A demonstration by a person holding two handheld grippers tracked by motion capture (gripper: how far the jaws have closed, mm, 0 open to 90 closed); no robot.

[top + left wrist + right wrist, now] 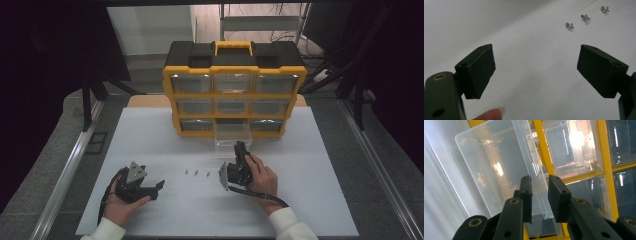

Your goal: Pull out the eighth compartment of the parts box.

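The right gripper (539, 197) clamps the front wall of the clear drawer (499, 167), which sits pulled out from the organizer's (234, 70) bottom row. The left gripper (536, 70) rests on the surface (165, 135), jaws wide apart, screws (585, 17) lying ahead.

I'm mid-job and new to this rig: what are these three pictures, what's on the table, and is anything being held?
A person works with a hand-held two-jaw gripper in each hand. The high view looks down on the white table; the other two ride on the grippers. A yellow drawer organizer stands at the back, its bottom-middle clear drawer pulled out. Three small metal screws lie on the table. The right gripper has its jaws around the drawer's front wall, nearly shut. The left gripper is open, holding nothing.
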